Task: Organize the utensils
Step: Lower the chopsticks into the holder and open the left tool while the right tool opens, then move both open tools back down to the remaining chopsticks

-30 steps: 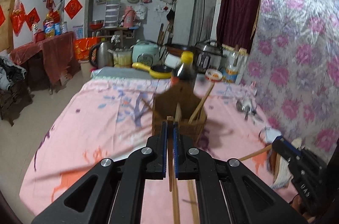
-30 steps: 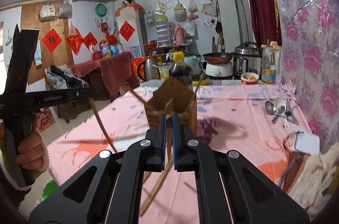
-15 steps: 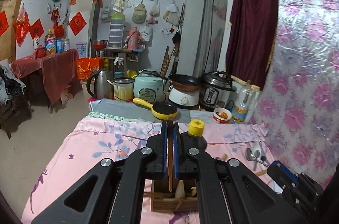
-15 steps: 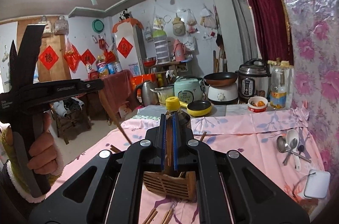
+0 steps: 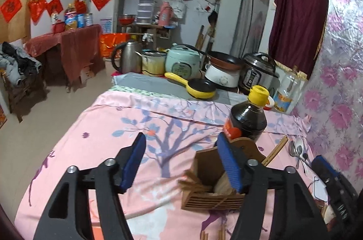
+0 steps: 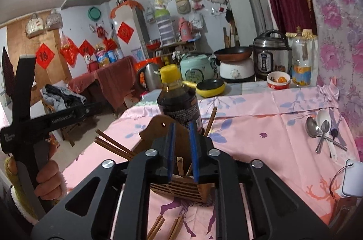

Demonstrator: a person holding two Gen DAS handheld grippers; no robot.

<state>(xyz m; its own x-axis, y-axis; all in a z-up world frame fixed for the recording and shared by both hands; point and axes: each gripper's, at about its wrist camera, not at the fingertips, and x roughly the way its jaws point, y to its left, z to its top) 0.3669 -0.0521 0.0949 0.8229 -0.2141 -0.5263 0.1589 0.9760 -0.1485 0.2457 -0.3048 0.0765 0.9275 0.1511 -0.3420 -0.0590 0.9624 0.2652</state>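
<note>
A wooden utensil holder stands on the pink tablecloth, with brown chopsticks sticking out of it. My left gripper is wide open and empty, its right finger over the holder. In the right wrist view my right gripper is partly open just above the holder; a chopstick stands in the holder between the fingers, and others lean out to the left. More chopsticks lie on the cloth in front of the holder. Spoons lie at the right.
A dark sauce bottle with a yellow cap stands right behind the holder. A yellow pan, cookers and a kettle line the far end. A white device lies at the right edge. The flowered wall is close on the right.
Both grippers, shut on chopsticks above the holder before, have opened and the chopsticks now stand in the holder. The left gripper has swung left and opened wide.
</note>
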